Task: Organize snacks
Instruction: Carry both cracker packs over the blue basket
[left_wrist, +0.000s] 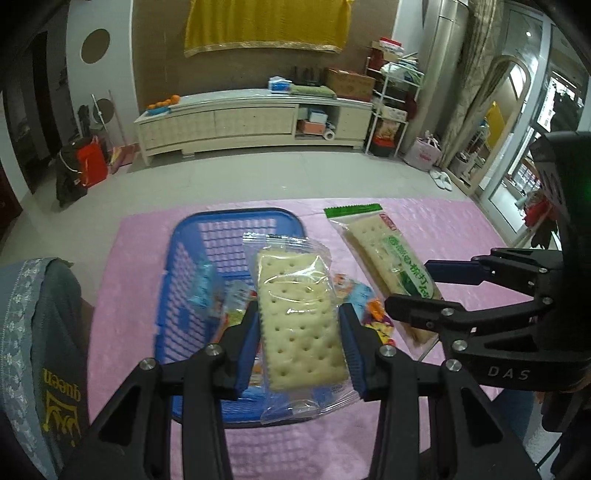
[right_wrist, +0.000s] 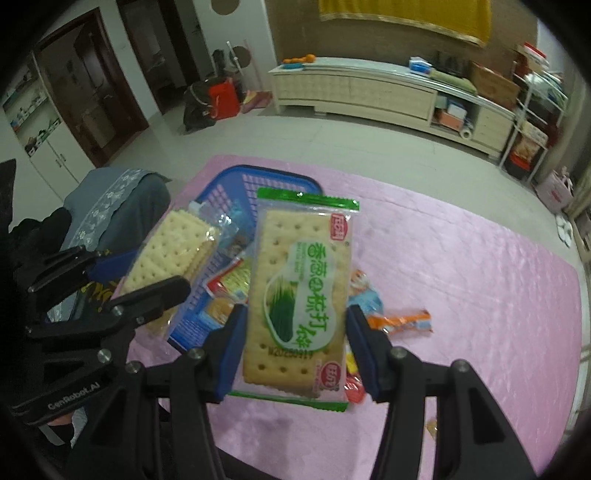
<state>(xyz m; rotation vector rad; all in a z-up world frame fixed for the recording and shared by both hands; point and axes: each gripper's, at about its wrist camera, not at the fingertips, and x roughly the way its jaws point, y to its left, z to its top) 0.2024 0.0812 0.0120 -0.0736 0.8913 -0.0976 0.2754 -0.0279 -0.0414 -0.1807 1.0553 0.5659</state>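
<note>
My left gripper (left_wrist: 301, 325) is shut on a clear-wrapped cracker pack (left_wrist: 301, 317), held in the air over the blue slotted basket (left_wrist: 221, 236). My right gripper (right_wrist: 295, 332) is shut on a green-trimmed cracker pack (right_wrist: 299, 295) with a green label, also lifted above the pink table cover (right_wrist: 461, 277). The right gripper (left_wrist: 428, 288) and its green-trimmed pack (left_wrist: 391, 254) show at the right of the left wrist view. The left gripper (right_wrist: 147, 273) with its clear-wrapped pack (right_wrist: 173, 251) shows at the left of the right wrist view. Several small snack packets (right_wrist: 229, 284) lie in the basket (right_wrist: 229, 192).
Loose snack packets (right_wrist: 402, 321) lie on the pink cover to the right of the basket, under the lifted packs. A chair back draped in grey cloth (left_wrist: 48, 332) stands left of the table. Beyond the table's far edge are floor and a long low cabinet (left_wrist: 255, 118).
</note>
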